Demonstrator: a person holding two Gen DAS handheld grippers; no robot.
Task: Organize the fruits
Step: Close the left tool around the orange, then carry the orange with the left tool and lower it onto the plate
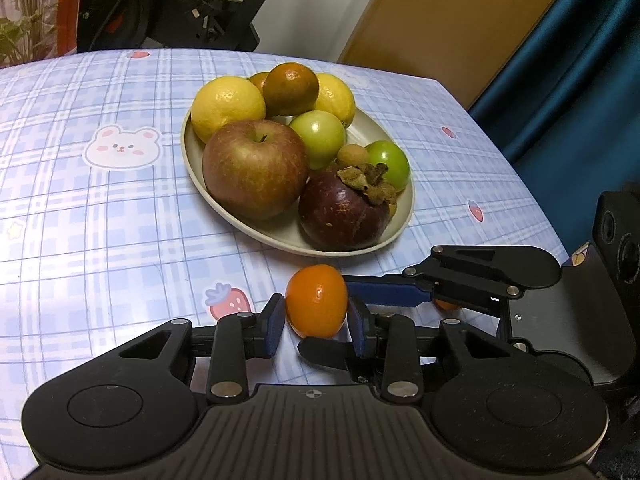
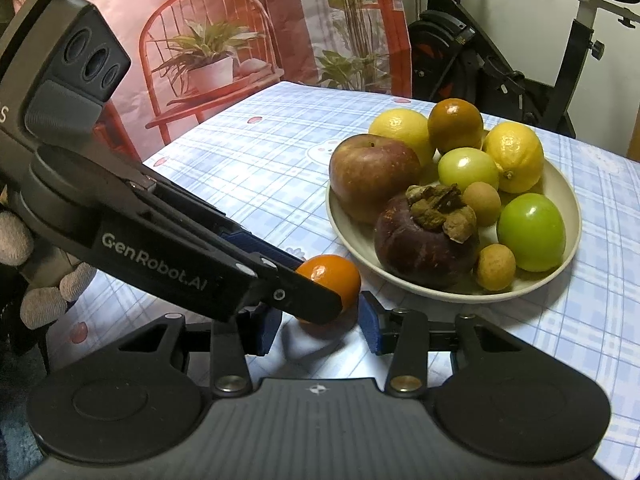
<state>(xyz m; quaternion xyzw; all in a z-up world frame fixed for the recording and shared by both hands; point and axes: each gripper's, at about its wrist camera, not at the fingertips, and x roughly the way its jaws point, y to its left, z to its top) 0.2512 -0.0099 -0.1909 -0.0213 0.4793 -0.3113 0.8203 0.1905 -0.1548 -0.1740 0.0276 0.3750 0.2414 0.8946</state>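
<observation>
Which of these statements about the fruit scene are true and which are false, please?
1. The small orange sits on the plate. False: it lies on the tablecloth, in front of the plate.
2. The left gripper has its pads on either side of the small orange. True.
3. A mangosteen lies on the plate. True.
4. The big apple is bright green. False: it is reddish brown.
</observation>
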